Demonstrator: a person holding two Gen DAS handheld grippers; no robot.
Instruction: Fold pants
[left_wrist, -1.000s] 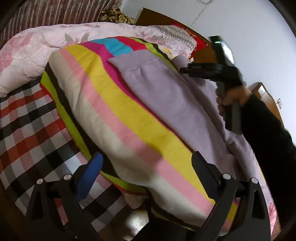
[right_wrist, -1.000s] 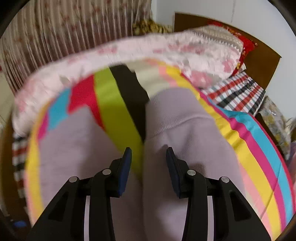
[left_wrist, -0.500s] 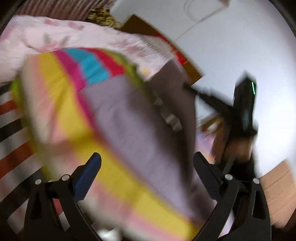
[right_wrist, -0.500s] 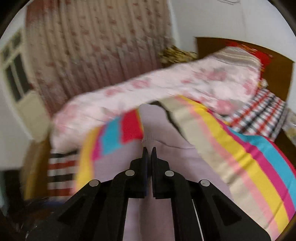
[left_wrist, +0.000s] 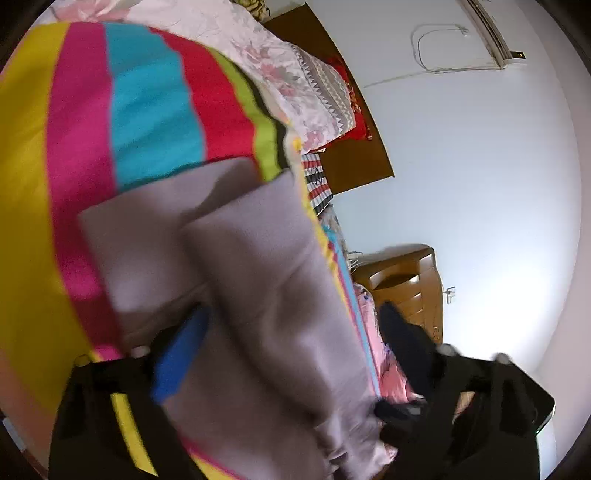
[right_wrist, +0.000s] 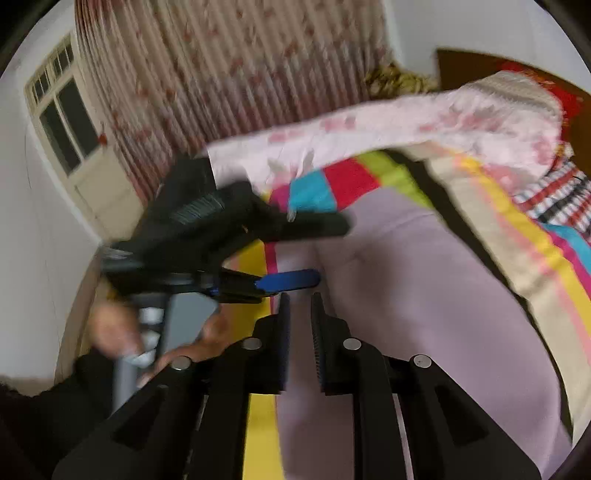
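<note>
Honestly nothing readable here. No words, brand names, numbers or signs on the bedding, the walls or the furniture, and both views are pretty blurry, so any small print there might be just can't be made out.

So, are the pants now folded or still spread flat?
Folded lengthwise: in the left wrist view one leg of the pants lies over the other, on the striped blanket.
</note>
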